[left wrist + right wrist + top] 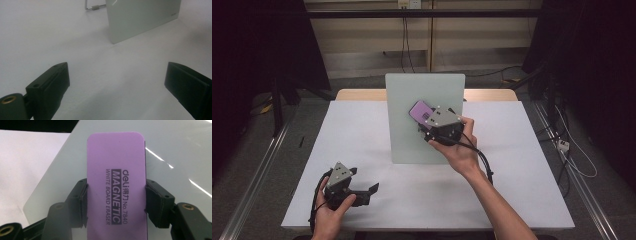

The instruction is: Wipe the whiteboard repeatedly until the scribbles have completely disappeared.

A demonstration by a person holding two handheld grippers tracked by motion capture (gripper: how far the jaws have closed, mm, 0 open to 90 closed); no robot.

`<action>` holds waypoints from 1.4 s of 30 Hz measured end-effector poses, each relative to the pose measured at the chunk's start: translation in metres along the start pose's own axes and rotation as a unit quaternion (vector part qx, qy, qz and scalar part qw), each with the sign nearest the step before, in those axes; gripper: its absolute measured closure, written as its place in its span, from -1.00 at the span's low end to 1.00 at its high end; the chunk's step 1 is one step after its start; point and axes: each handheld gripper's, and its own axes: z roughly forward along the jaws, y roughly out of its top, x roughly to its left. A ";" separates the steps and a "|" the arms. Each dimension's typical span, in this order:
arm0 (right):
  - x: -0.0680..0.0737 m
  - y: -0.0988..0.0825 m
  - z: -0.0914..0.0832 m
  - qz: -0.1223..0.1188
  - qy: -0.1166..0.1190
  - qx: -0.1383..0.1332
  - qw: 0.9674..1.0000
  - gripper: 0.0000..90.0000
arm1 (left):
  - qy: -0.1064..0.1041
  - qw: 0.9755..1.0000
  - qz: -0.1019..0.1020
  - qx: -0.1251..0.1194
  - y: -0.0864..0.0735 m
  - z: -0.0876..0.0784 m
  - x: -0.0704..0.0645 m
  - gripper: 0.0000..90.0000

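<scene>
Purple whiteboard eraser (116, 187), printed "MAGNETIC WHITE BOARD ERASER", is clamped by its long edges between the two black jaws of the right claw (116, 202). Both pads press flush on its sides. In the high view the eraser (419, 111) lies against the face of the pale green whiteboard (412, 135), in that board's upper right part, with the right claw (428, 120) just below and to the right of it. The person's right hand (459, 150) grips the claw body in front of the board's lower right area.

Whiteboard stands upright near the middle of the white worktop (522, 165); the left gripper view shows its lower corner (140, 20) resting on the worktop and a metal stand leg (93, 7) behind it.

Left claw (364, 192) sits well clear of the board, toward the near left of the worktop, held low in the left hand (332, 210). Its jaws stand wide apart with nothing between them; bare worktop shows in the gap.
</scene>
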 end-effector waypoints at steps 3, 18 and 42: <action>-0.009 0.004 -0.004 0.011 -0.012 -0.006 1.000 -0.08 | -0.002 1.000 0.004 0.003 0.000 -0.001 0.001 -0.87; -0.013 0.012 -0.004 0.008 -0.031 -0.010 0.999 -0.08 | -0.004 1.000 0.006 0.008 0.000 0.001 -0.001 -0.87; 0.010 0.000 0.007 -0.001 0.017 0.006 1.000 -0.08 | -0.003 1.000 0.004 0.005 0.000 0.000 0.000 -0.87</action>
